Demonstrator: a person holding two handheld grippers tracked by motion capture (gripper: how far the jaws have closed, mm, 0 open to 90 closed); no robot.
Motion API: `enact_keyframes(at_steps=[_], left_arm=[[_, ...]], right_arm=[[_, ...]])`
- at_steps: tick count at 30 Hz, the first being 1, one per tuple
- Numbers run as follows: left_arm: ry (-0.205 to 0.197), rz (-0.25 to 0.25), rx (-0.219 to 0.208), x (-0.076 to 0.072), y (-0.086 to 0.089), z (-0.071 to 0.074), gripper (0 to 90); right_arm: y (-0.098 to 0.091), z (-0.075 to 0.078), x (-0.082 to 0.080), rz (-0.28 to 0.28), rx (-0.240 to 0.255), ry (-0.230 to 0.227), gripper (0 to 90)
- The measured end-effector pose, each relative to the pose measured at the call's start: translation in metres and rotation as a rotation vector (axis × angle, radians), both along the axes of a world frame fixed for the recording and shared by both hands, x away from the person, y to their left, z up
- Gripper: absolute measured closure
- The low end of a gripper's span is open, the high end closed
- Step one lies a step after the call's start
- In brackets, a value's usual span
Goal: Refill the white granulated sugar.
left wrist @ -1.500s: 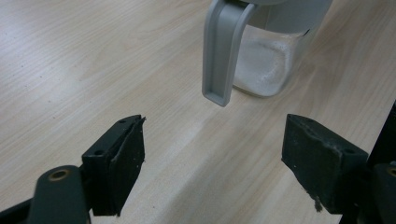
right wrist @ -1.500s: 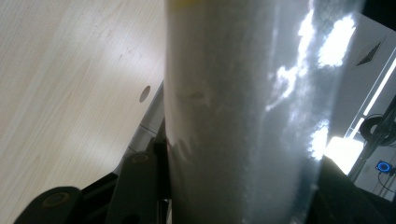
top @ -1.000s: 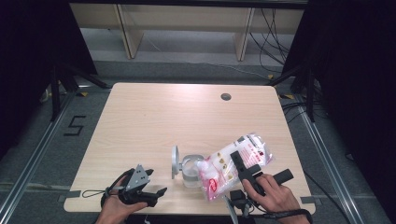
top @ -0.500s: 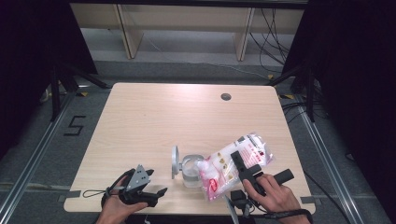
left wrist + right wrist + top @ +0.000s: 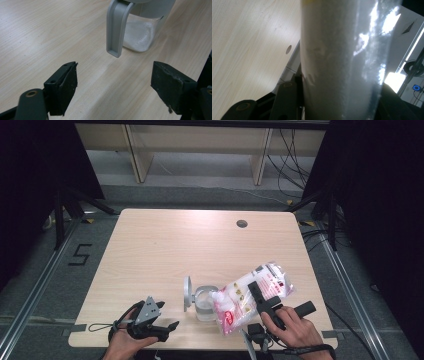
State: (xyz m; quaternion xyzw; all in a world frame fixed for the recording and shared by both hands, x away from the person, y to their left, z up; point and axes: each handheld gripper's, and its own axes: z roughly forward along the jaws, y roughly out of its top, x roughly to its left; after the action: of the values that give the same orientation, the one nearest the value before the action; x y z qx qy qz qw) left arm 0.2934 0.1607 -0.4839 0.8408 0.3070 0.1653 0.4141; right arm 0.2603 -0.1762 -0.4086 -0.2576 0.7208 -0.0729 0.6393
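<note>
The right tool (image 5: 261, 296) pinches a white-filled plastic bag (image 5: 250, 292), tilted with its low end over the glass jar (image 5: 204, 301) near the desk's (image 5: 165, 250) near edge. The left tool (image 5: 167, 329), jaws spread, rests left of the jar.

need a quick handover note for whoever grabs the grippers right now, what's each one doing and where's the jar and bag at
Left gripper: open, holding nothing, low at the near left edge of the table, pointed at the jar.
Right gripper: shut on the plastic bag of white powder, held tilted with its lower end at the jar's mouth.
Glass jar: upright near the front edge, its grey hinged lid swung open to the left. Some white powder already lies in the bottom.
Done: lid open, bag at the jar, some powder in.
Left, probably: finish pouring, set the bag down, close the lid.
</note>
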Motion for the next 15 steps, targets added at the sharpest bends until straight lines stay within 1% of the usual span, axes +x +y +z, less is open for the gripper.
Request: enact_keyframes(at_steps=[1,2,3,4,7,8,9,10,11,12,13,14,15], left_arm=[[0.0,-0.001,0.002,0.0,0.0001,0.0,21.0],[0.0,0.001,-0.001,-0.0001,-0.0001,-0.0002,20.9],[-0.005,0.007,0.004,0.0002,0.0,-0.0004,21.0],[-0.005,0.008,0.009,0.0003,0.0001,-0.0004,21.0],[-0.004,0.009,0.009,-0.0002,-0.0001,-0.0004,21.0],[-0.002,0.006,0.004,-0.0006,-0.0003,-0.0003,21.0],[-0.002,0.014,-0.008,-0.0011,-0.0011,-0.0007,21.0],[-0.003,0.014,-0.006,-0.0012,-0.001,-0.0006,21.0],[-0.005,0.005,0.014,-0.0009,0.0003,0.0002,21.0],[-0.006,0.008,0.01,-0.0013,0.0001,0.0001,21.0],[-0.009,0.008,0.006,-0.0014,0.0001,-0.0002,21.0],[-0.007,0.011,0.017,-0.0012,0.0007,0.0004,21.0],[-0.012,0.01,0.013,-0.0016,0.0007,0.0005,21.0]], right_arm=[[-0.0016,-0.0021,-0.0003,-0.018,0.033,0.004,59.4],[-0.0004,-0.0002,0.0005,-0.003,0.005,0.0,59.4],[-0.0001,0.0005,0.0007,0.003,-0.006,-0.001,59.4],[-0.0009,-0.0002,0.0004,0.0,0.004,0.002,59.4],[-0.0015,0.0,-0.0004,-0.003,0.001,0.001,59.4],[-0.0019,-0.0001,-0.0009,-0.009,0.009,-0.001,59.4],[-0.002,0.0003,-0.0012,-0.008,0.013,-0.005,59.4],[-0.0019,0.0009,-0.0014,-0.008,0.008,-0.005,59.4],[-0.0011,0.0034,-0.0008,0.013,-0.023,-0.011,59.5],[-0.0016,0.0019,-0.0025,-0.008,0.01,-0.007,59.5],[-0.0013,0.0024,-0.003,-0.006,0.012,-0.009,59.5],[-0.001,0.0027,-0.0032,-0.005,0.011,-0.008,59.5],[-0.0007,0.0031,-0.0033,0.0,0.008,-0.01,59.5]])
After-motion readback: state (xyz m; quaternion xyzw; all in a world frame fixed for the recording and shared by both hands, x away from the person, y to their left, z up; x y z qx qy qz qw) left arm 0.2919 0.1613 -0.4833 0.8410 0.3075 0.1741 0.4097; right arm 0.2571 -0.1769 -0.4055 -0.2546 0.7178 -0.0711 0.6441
